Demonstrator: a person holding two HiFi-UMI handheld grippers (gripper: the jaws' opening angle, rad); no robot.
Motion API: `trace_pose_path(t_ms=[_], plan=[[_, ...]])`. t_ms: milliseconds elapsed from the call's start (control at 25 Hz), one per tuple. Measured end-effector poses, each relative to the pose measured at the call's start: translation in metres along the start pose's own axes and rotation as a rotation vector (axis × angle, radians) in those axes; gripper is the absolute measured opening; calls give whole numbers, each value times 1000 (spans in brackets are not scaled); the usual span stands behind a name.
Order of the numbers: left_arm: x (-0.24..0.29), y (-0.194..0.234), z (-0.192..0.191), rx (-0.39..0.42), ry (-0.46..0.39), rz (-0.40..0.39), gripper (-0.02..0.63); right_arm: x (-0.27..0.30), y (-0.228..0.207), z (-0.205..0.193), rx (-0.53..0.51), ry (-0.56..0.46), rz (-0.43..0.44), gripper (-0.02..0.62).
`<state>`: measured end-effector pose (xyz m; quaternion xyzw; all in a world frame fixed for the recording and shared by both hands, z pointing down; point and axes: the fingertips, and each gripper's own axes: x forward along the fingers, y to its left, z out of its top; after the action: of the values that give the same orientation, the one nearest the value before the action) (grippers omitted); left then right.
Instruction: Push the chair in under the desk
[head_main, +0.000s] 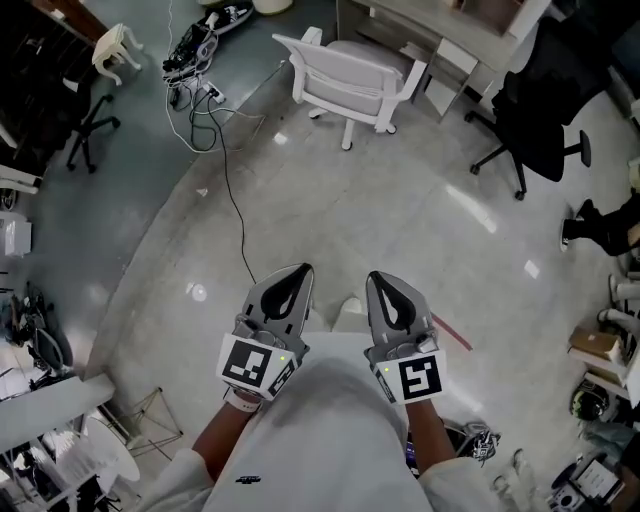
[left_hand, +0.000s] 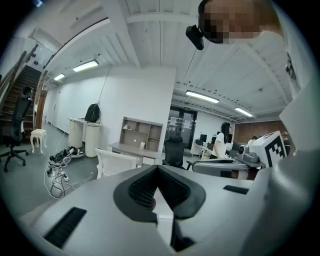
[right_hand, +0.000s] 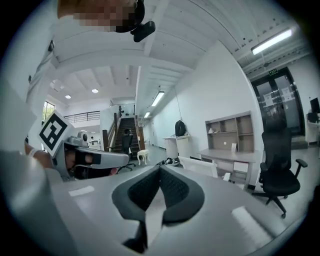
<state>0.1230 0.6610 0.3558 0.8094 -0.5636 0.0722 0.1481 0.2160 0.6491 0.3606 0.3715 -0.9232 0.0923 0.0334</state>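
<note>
**Grey floor (head_main: 380, 220), desk (head_main: 440, 25) with white chair (head_main: 345, 75) out**

Glossy floor spreads across an open office. The chair stands just before the desk, not tucked under. Left hand-held gripper (head_main: 303, 268) and right hand-held gripper (head_main: 375, 275), well apart from it, are both pressed together, empty.

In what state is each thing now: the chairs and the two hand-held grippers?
white chair: upright, standing out from the desk, not pushed in
black office chair: upright, untouched
left hand-held gripper: shut, empty, far from the white chair
right hand-held gripper: shut, empty
</note>
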Motion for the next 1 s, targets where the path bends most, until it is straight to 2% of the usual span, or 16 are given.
trace_pose_path(t_ms=[160, 400, 600, 840, 1000], plan=[[-7, 16, 5, -9, -21, -6, 6, 6, 14, -3, -45, 18, -17, 11], [-26, 64, 11, -26, -49, -7, 6, 39, 45, 5, -118, 8, -31, 11], [-51, 103, 6, -39, -59, -5, 6, 69, 69, -4, -160, 63, -24, 11], [-70, 146, 5, -58, -50, -32, 6, 109, 98, 8, -151, 29, -63, 11], [-67, 165, 10, -73, -63, -49, 6, 125, 102, 11, -189, 26, -110, 11]])
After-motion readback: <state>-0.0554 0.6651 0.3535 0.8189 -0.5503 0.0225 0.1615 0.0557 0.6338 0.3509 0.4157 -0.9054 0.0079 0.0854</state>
